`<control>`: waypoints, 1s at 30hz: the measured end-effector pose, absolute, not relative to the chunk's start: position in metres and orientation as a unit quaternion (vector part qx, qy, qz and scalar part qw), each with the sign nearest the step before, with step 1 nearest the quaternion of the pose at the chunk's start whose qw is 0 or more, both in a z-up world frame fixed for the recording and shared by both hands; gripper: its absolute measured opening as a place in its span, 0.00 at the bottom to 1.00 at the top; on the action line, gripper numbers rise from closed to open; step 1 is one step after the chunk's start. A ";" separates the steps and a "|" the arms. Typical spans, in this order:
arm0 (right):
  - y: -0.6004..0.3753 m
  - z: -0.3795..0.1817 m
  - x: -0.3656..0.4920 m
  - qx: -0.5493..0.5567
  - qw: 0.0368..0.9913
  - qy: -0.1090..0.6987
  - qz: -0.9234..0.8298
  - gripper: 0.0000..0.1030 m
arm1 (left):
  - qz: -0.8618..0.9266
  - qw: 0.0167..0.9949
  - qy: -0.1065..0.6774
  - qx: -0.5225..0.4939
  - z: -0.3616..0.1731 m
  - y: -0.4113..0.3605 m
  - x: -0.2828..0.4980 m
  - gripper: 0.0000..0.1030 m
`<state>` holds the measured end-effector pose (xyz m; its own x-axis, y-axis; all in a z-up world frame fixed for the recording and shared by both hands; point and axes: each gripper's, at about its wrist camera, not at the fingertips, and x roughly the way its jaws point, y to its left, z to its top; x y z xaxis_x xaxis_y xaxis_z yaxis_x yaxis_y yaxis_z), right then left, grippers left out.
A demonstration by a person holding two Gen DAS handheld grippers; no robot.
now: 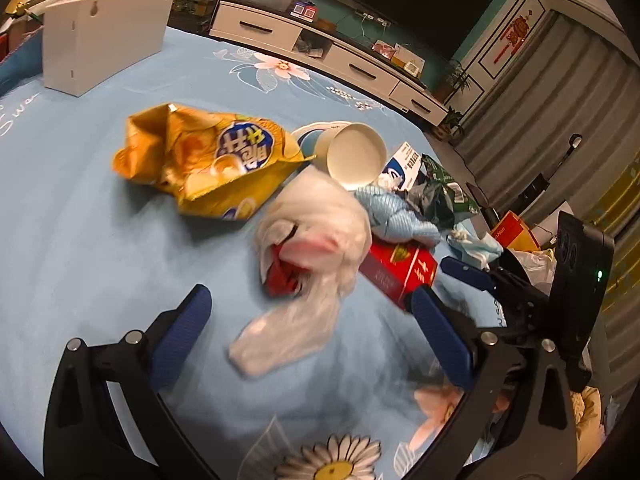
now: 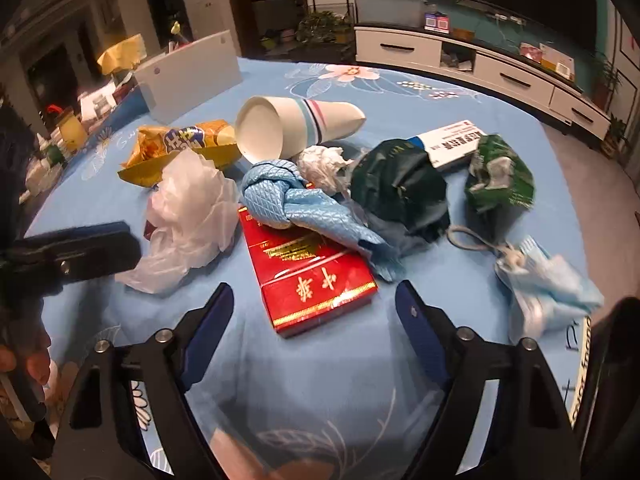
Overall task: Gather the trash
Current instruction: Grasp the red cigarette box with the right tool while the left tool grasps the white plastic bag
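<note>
Trash lies piled on a blue flowered tablecloth (image 1: 80,208). A crumpled white plastic bag (image 1: 316,232) lies just ahead of my open, empty left gripper (image 1: 312,308). It also shows in the right wrist view (image 2: 188,216). A red cigarette carton (image 2: 308,272) lies just ahead of my open, empty right gripper (image 2: 314,304). It also shows in the left wrist view (image 1: 400,272). Behind lie a yellow chip bag (image 1: 208,160), a tipped paper cup (image 2: 296,128), a blue cloth (image 2: 296,204), dark green wrappers (image 2: 400,188) and a blue face mask (image 2: 548,284).
A white box (image 1: 104,36) stands at the table's far left. A white-and-blue medicine box (image 2: 452,144) and a tissue ball (image 2: 324,166) lie in the pile. A white TV cabinet (image 2: 480,68) stands beyond the table. The left gripper's body (image 2: 68,256) shows at left in the right wrist view.
</note>
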<state>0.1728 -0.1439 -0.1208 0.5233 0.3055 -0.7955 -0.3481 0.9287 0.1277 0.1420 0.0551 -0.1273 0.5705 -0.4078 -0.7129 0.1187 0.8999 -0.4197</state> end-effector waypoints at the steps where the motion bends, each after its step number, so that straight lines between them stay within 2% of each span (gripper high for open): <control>1: -0.142 -0.121 0.175 -0.024 0.871 0.452 0.192 0.70 | -0.153 0.870 0.438 -0.165 -0.128 0.054 0.145 0.97; 4: -0.137 -0.124 0.178 -0.034 0.869 0.453 0.196 0.61 | -0.150 0.870 0.440 -0.165 -0.132 0.052 0.154 0.97; 11: -0.134 -0.129 0.183 -0.032 0.866 0.457 0.199 0.61 | -0.147 0.868 0.443 -0.170 -0.136 0.048 0.168 0.96; 14: -0.133 -0.128 0.179 -0.034 0.870 0.454 0.192 0.59 | -0.145 0.866 0.447 -0.170 -0.138 0.047 0.173 0.84; 16: -0.133 -0.128 0.176 -0.030 0.869 0.454 0.193 0.58 | -0.150 0.862 0.453 -0.170 -0.140 0.045 0.174 0.63; 18: -0.135 -0.125 0.169 -0.023 0.870 0.455 0.192 0.58 | -0.152 0.860 0.457 -0.166 -0.141 0.044 0.171 0.51; 21: -0.142 -0.119 0.160 0.009 0.865 0.462 0.197 0.58 | -0.159 0.858 0.457 -0.173 -0.141 0.047 0.163 0.42; 26: -0.169 -0.105 0.146 0.143 0.834 0.480 0.231 0.58 | -0.167 0.863 0.443 -0.177 -0.127 0.056 0.143 0.40; 30: -0.175 -0.094 0.129 0.184 0.824 0.473 0.251 0.58 | -0.175 0.867 0.432 -0.176 -0.113 0.061 0.127 0.39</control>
<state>0.1293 -0.1755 -0.0937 0.4261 0.5884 -0.6872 -0.2404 0.8060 0.5410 0.1269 0.0613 -0.1134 0.5653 -0.4550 -0.6881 0.1503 0.8770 -0.4564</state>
